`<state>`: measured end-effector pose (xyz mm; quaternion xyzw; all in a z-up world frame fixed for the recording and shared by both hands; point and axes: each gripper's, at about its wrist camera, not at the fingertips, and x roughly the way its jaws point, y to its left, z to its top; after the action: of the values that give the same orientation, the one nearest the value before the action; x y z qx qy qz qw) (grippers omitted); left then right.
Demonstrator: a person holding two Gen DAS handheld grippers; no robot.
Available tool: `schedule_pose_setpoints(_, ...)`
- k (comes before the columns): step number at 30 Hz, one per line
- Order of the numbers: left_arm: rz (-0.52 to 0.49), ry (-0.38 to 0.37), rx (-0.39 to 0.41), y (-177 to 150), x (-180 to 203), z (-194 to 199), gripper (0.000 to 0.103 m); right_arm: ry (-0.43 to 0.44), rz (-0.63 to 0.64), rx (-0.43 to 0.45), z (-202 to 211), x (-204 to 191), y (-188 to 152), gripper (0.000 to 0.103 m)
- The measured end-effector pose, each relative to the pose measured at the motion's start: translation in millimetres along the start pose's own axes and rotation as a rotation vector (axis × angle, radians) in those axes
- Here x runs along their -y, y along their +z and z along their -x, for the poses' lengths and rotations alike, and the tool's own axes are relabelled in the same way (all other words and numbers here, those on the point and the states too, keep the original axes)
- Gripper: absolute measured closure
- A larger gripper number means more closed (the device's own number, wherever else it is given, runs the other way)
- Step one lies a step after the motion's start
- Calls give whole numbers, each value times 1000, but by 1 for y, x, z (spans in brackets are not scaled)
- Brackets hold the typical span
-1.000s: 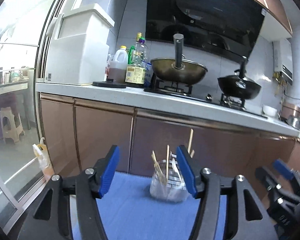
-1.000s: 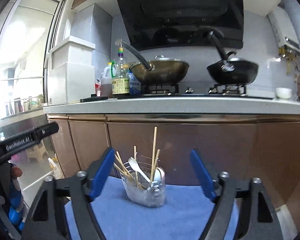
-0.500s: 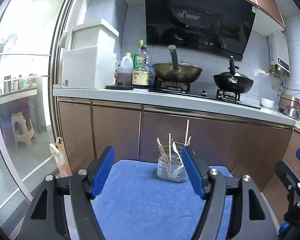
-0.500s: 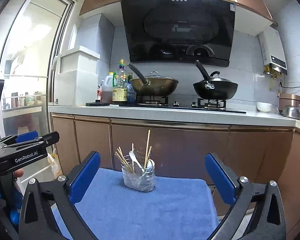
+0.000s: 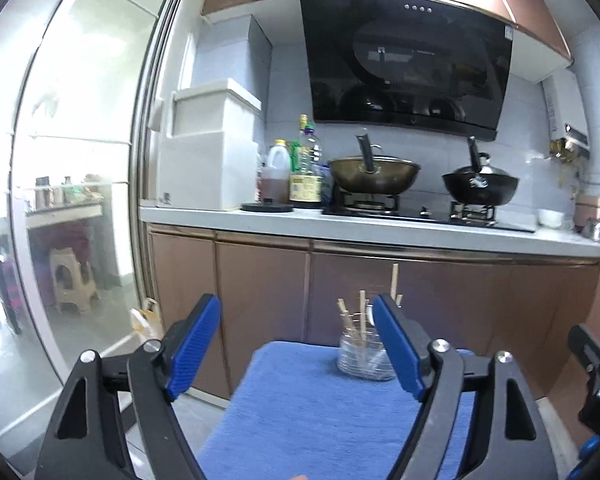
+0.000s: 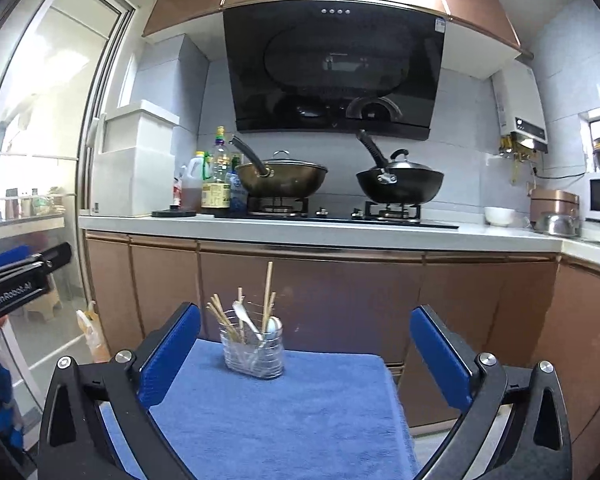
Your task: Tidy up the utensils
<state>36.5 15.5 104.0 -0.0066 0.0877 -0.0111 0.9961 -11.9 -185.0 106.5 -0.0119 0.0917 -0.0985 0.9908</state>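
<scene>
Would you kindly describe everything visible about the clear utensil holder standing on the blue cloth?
The clear, wire-ribbed utensil holder stands upright near the far edge of the blue towel-covered surface, in front of brown cabinet doors. It looks like transparent plastic or glass. Inside stand several wooden chopsticks, leaning at different angles, and white spoons. Neither open gripper touches it; the right gripper frames it from a distance.

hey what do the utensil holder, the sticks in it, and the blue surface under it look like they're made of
Utensil holder: looks like clear plastic or glass ringed by thin metal wire; the contents show through it.
Chopsticks: pale tan and matte, likely wood or bamboo.
Blue cloth: soft fabric with a fuzzy nap, probably terry or microfibre.
White spoon: smooth and glossy, so plastic or ceramic; the view cannot settle which.
</scene>
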Motion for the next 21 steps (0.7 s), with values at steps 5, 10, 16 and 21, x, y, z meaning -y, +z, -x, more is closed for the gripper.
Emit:
schedule_pose_setpoints(5,9,33,31,-3,-4,2,25,-46,9,-4,-1,6,-2,0)
schedule_pose_setpoints(10,26,43,40,-3,-6,2,25,-61,-6,-15,-5,15,-3,0)
schedule_pose_setpoints(16,15,65,50,-5,-1,4,25,-87,-19,-14,-4,24,-5,0)
schedule_pose_setpoints(21,14,66,65,-4,3,8,25,-99,-25,-9,0,30,-4,0)
